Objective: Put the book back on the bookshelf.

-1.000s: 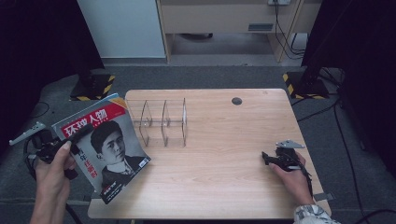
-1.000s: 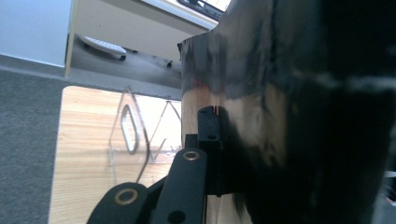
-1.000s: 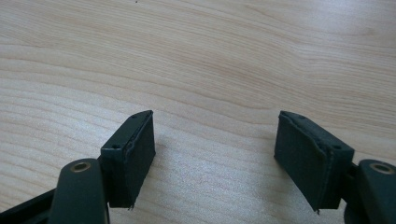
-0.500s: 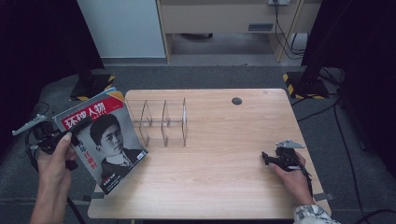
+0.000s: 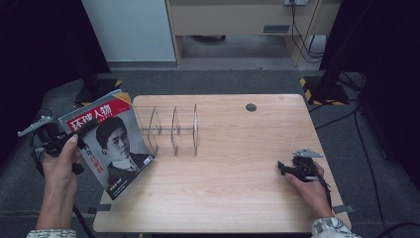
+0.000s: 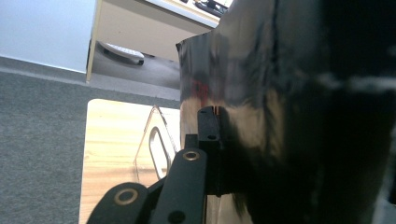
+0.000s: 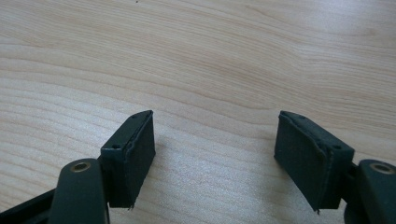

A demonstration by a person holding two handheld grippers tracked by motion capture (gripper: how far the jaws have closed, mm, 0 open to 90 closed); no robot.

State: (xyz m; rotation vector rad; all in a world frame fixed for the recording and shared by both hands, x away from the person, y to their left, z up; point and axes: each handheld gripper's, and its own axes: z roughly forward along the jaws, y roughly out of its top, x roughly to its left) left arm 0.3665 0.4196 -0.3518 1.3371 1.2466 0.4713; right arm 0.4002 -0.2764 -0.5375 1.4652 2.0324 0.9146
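"Is the magazine in the rack yet?"

"Not yet. The left tool (image 5: 81,130) is pinched tight on the red-topped magazine with a face on the cover (image 5: 111,144), held tilted over the worktop's (image 5: 237,183) left edge, just beside the clear plastic rack with slots (image 5: 171,130)."

"And the right tool (image 5: 283,167)?"

"Wide apart, holding nothing, near the right edge. I think sliding it into a slot is what's left."

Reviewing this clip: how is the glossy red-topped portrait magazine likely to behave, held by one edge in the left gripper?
The glossy red-topped portrait magazine probably flexes: its cover looks slightly bowed while the left gripper is shut on one edge. Its shiny cover, reflecting light in the left gripper view, may be slippery between the jaws. It looks thin, so likely light, and could droop when slotted into the clear acrylic divider rack.
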